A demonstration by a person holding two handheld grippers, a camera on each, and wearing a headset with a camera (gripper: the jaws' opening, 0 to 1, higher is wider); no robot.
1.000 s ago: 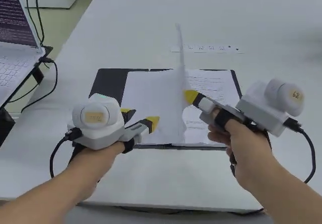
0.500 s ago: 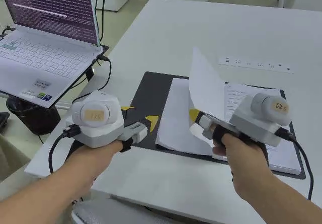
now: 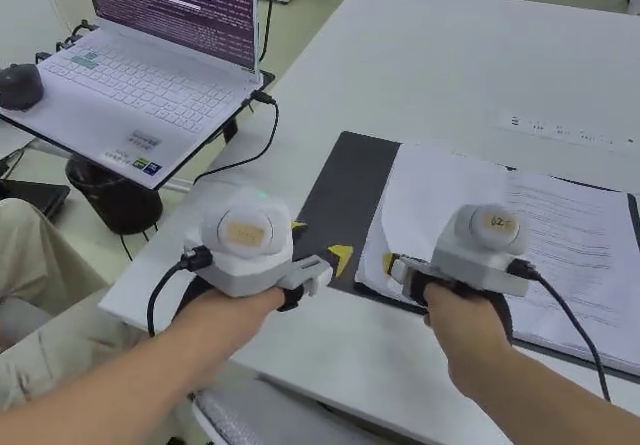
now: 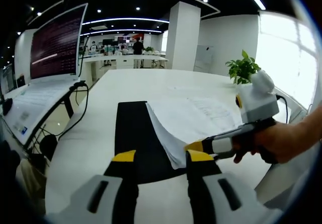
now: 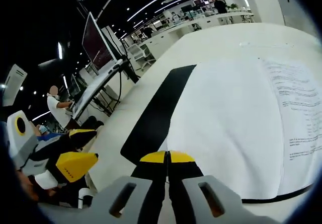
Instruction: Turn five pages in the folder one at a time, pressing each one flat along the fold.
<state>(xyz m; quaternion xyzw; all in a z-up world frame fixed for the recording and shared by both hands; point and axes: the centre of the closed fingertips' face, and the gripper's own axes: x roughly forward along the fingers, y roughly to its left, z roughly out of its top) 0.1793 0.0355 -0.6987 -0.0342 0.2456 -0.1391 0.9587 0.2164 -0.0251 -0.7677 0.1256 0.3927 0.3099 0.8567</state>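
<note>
A black folder (image 3: 345,190) lies open on the white table. Its turned white page (image 3: 440,200) rests low over the left half, and a printed page (image 3: 580,255) is bared on the right. My right gripper (image 3: 395,263) is shut on the turned page's near edge; in the right gripper view the jaws (image 5: 168,157) meet at the page (image 5: 226,108). My left gripper (image 3: 320,243) hovers open just left of it, above the folder's black cover (image 4: 133,133). Nothing sits between its jaws (image 4: 156,156). The right gripper (image 4: 193,146) pinches the page's (image 4: 191,118) corner there.
An open laptop (image 3: 160,75) stands on a side stand to the left, with a mouse (image 3: 20,85) and a cable (image 3: 250,155) running to it. A power strip (image 3: 570,130) lies beyond the folder. The table's near edge is close to both hands.
The page stood upright in my right gripper and has been swung over to the left, down onto the left half. The camera has panned left. The left gripper stays open.
</note>
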